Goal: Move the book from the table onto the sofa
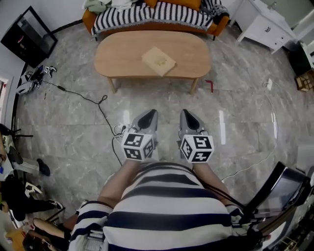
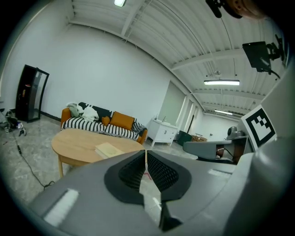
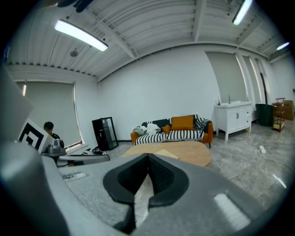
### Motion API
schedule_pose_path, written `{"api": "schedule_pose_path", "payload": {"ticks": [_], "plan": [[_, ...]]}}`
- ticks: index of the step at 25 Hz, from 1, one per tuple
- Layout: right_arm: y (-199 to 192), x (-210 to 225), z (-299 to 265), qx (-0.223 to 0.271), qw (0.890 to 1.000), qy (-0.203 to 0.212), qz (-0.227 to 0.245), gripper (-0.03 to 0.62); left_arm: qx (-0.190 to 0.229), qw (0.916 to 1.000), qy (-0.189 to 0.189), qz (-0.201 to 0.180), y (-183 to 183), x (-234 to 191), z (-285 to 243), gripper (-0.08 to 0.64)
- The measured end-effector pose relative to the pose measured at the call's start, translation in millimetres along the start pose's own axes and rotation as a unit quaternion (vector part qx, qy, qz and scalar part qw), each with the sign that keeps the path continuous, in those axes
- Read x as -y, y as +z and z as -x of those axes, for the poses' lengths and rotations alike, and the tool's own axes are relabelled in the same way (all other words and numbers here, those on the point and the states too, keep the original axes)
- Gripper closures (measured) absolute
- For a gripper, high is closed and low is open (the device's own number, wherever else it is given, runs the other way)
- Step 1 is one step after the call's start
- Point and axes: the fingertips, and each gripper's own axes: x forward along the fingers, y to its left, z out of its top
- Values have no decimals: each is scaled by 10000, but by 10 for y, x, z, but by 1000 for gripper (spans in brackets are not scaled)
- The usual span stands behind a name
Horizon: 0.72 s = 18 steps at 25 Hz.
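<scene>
A tan book [image 1: 158, 61] lies flat on the oval wooden table [image 1: 122, 54], right of its middle. Behind the table stands the orange sofa [image 1: 147, 14] with a striped throw. Both grippers hover side by side over the floor, well short of the table. My left gripper [image 1: 150, 113] and my right gripper [image 1: 186, 113] are both shut with nothing in them. Past the left gripper [image 2: 145, 151] I see the book [image 2: 109, 149] and the sofa [image 2: 101, 125]. Beyond the right gripper [image 3: 148, 156] are the book [image 3: 167, 154] and the sofa [image 3: 173, 133].
A black cable [image 1: 98, 105] snakes over the marble floor left of the grippers. A white cabinet [image 1: 265, 24] stands at the back right and a black cabinet [image 1: 29, 37] at the left. A small red object [image 1: 210, 86] lies by the table's right leg.
</scene>
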Motion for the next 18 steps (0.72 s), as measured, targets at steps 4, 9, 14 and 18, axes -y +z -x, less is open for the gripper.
{"api": "schedule_pose_path", "payload": {"ticks": [4,9,14,18], "plan": [[118,26,-325,-39,10000,-5,16,598,-14,10000,-53,-9,158,-189,-253,552],[224,4,-704,-113,9999,32,28,598,-90,9999,-66,4,305,-443,-488,552],[311,20,-1007,-139,9999,-18,-29,598,-189,9997,-122,-13,397,-644,-679,549],[358,-6,-1257,-155,9999,-42,-23,598,-223,9996,-185,-37,466,-814,-803,540]]}}
